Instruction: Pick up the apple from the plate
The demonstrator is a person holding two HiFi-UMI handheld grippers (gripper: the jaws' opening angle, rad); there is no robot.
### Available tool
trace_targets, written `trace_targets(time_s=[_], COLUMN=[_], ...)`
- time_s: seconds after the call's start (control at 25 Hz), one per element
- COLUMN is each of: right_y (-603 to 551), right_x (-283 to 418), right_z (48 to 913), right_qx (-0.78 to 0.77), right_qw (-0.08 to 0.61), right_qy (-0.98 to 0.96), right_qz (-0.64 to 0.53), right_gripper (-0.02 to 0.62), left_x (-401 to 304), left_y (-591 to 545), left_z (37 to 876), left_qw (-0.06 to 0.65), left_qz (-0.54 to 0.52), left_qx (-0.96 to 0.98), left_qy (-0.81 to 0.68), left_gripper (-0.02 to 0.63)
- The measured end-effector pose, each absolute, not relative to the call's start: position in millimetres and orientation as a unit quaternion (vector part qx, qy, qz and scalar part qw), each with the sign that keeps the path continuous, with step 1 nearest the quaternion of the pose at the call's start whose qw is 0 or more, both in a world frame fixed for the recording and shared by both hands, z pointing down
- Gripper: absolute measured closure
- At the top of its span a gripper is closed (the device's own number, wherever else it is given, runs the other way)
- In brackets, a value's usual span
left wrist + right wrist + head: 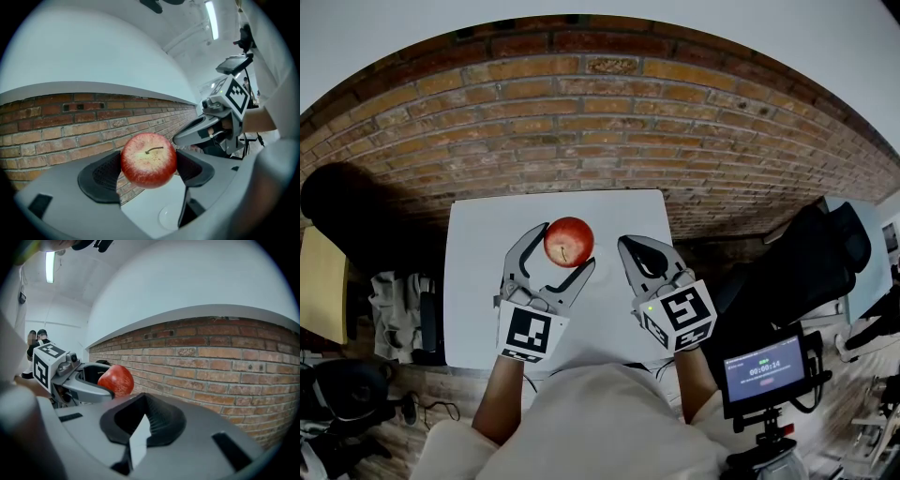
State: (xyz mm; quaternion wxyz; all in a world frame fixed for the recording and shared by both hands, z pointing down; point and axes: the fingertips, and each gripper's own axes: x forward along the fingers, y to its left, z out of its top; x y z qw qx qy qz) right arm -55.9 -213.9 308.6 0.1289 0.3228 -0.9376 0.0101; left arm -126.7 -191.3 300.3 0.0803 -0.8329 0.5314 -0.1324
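Apple [569, 241]: clamped between left tool [149, 169] jaws, stem up, apparently clear of worktop [473, 281] middle; right tool [630, 247] closed, empty, just to right.

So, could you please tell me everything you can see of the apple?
The apple is round and whole, glossy red with a pale yellowish patch around its short brown stem. The left gripper is shut on it, one dark pad against each side, the stem facing that gripper's camera. It hangs clear of the white table; nothing else touches it.
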Motion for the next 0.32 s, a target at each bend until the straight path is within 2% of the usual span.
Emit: trace_targets(time_s=[0.32], right_y=[-214.7], right_x=[-53.9], right_z=[310.0], right_qx=[0.326], right_qw=[0.130], right_qy=[-0.936], right_qz=[0.011], right_gripper=[0.594], left_x=[-126.5], left_y=[-191.1], left_z=[304.5], left_qw=[0.075], left_qz=[-0.133], left_qx=[-0.833], left_qy=[0.531], left_gripper=[0.235])
